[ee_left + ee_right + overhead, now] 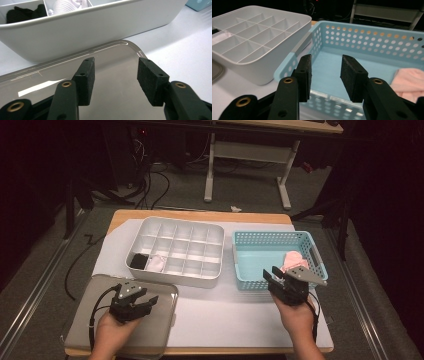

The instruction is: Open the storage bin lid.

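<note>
The left gripper (148, 301) hovers over the clear lid (165, 292), which lies flat on the surface (220, 312) at the front left. Its jaws stand apart and nothing is between them; in the left gripper view (115, 81) the lid (112, 57) is seen under the gap, with its rounded corner just ahead of the fingertips.

Just behind the lid stands the white organizer (177, 251) with many compartments. Its front wall (100, 32) is near the lid edge. In its front left corner compartment lies a black sock (138, 261), and in the compartment right beside it lies a white sock (157, 263).

The right gripper (272, 279) is at the front wall of the blue basket (270, 240), which stands to the right of the organizer, near it but apart. The jaws of this gripper are also apart and hold nothing. In the right gripper view (325, 76) they point over the near rim into the basket (362, 37).

A pink sock (292, 258) lies on the basket floor, at the right side, and it shows also at the right edge of the right gripper view (409, 80), apart from the pads (350, 77).
</note>
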Demonstrator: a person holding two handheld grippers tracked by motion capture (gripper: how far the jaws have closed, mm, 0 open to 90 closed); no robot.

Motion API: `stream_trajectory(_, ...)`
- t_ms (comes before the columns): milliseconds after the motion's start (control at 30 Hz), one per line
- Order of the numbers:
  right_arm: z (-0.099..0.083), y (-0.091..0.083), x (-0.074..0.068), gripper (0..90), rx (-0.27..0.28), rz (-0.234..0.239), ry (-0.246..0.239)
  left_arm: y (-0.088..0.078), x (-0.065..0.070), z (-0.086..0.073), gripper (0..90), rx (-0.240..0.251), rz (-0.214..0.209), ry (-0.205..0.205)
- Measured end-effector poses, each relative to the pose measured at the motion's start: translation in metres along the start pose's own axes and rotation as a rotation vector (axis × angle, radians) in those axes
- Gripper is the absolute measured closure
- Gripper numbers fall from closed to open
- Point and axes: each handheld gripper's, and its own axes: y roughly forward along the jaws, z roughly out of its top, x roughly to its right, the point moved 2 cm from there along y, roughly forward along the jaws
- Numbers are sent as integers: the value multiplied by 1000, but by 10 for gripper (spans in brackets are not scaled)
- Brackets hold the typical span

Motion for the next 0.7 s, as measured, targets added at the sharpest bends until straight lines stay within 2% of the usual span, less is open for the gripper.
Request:
stream_trajectory(200, 26, 10, 25, 613, -52, -18, 5, 1, 1, -1, 487, -3, -11, -5)
stream_trajectory(333, 39, 22, 45, 606, -125, -40, 14, 3, 4, -2, 487, -10, -17, 2)
stream_trajectory(500, 42, 37, 65, 602, -218, -35, 44, 4, 4, -2, 487, -9, -24, 3)
stream_trajectory(700, 31, 59, 85, 594, -358, -59, 58, 5, 3, -4, 487, -14, -28, 3)
